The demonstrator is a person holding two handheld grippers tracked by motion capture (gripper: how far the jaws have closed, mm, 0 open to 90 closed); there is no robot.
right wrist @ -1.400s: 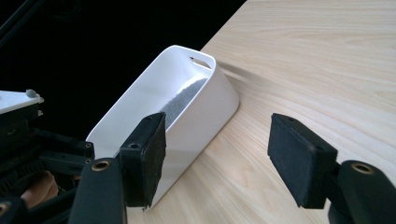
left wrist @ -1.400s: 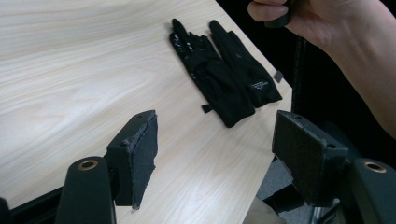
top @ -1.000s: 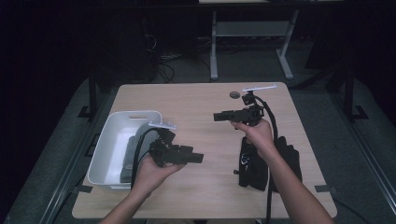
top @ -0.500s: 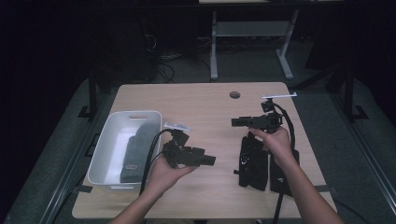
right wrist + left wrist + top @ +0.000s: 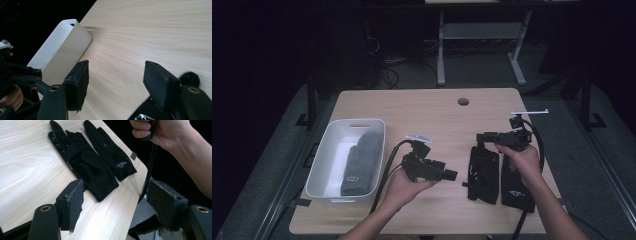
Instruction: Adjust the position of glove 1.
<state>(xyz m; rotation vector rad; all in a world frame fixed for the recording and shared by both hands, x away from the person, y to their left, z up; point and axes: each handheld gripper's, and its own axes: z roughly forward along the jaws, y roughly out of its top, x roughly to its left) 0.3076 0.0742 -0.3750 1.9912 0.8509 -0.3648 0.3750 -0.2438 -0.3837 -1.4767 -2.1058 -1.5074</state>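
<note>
Jaws of both grippers stand apart with nothing between them. Left gripper (image 5: 451,174) is held above the table (image 5: 422,107) between the white bin (image 5: 330,145) and two black gloves (image 5: 484,175), which lie flat side by side. Right gripper (image 5: 481,136) hangs just over the gloves. A grey cloth (image 5: 361,162) lies inside the bin

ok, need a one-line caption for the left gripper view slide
Left gripper, jaws open, faces two black gloves lying side by side on the wooden table, the person's other hand behind.
</note>
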